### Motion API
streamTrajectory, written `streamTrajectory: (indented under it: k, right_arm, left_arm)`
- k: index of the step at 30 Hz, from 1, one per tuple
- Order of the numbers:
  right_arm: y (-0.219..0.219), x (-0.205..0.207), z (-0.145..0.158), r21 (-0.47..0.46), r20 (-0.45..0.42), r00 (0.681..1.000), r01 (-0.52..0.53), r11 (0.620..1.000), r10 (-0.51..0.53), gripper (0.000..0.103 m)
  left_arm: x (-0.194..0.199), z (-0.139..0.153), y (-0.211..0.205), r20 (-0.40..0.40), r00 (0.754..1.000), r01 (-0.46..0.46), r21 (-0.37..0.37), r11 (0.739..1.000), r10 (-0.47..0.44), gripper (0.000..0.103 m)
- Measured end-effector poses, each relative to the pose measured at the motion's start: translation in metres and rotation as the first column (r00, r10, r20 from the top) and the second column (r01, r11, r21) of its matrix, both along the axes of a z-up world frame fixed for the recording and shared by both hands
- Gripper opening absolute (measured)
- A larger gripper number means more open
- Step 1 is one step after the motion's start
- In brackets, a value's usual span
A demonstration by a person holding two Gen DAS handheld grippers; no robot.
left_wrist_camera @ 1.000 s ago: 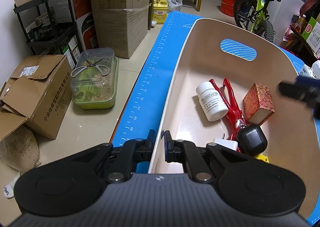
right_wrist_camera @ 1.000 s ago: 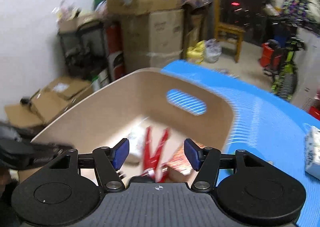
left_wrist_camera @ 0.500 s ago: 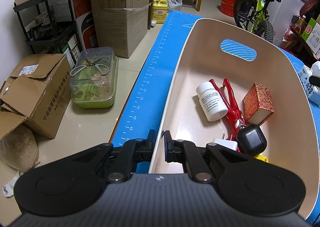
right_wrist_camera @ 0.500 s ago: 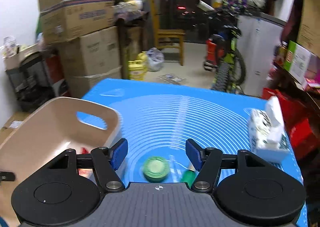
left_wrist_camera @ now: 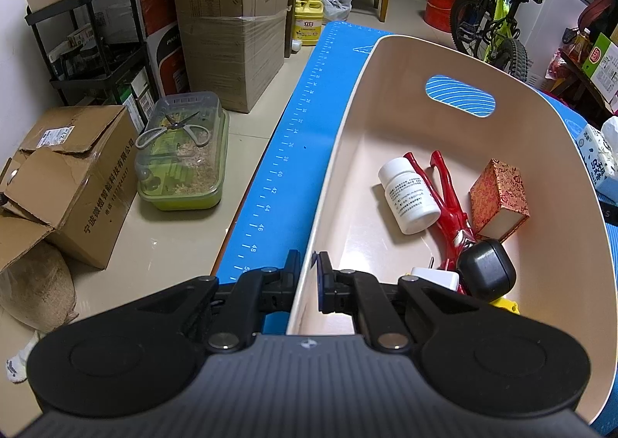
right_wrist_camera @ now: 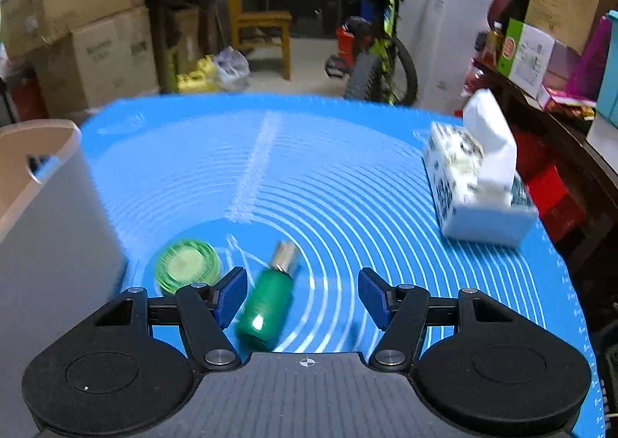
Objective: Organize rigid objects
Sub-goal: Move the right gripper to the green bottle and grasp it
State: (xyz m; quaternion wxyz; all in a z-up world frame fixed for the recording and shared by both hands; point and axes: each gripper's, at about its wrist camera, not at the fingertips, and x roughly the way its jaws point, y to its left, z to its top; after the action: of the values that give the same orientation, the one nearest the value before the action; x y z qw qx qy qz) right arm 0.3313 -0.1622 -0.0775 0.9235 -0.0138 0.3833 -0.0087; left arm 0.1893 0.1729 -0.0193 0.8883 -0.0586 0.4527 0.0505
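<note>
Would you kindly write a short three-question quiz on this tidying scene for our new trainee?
1. True or false: the left gripper is clamped on the rim of the beige plastic bin.
2. Which object lies on its side between the right gripper's open fingers? A) the green glass bottle B) the round green lidded jar C) the white tissue pack
3. Fill in: inside the bin, the white pill bottle lies beside the red plastic ____.

Key
1. True; one finger is inside the wall and one outside.
2. A; the pads do not touch it.
3. Pliers.
</note>
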Motion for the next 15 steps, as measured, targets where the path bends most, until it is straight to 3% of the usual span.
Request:
streamTrajectory:
  k: [8, 15]
  right_arm:
    - [0.007, -0.002, -0.010, 0.023, 0.003, 1.000, -0.005, 1.000, 0.005, 0.072]
    - [0.004, -0.006, -0.021, 0.021, -0.005, 1.000, -0.018, 1.000, 0.019, 0.064]
  left_arm:
    - [0.000, 0.000, -0.001, 0.000, 1.000, -0.001, 0.001, 1.000, 0.001, 0.011]
    - [0.000, 0.000, -0.001, -0.001, 1.000, 0.000, 0.001, 1.000, 0.000, 0.011]
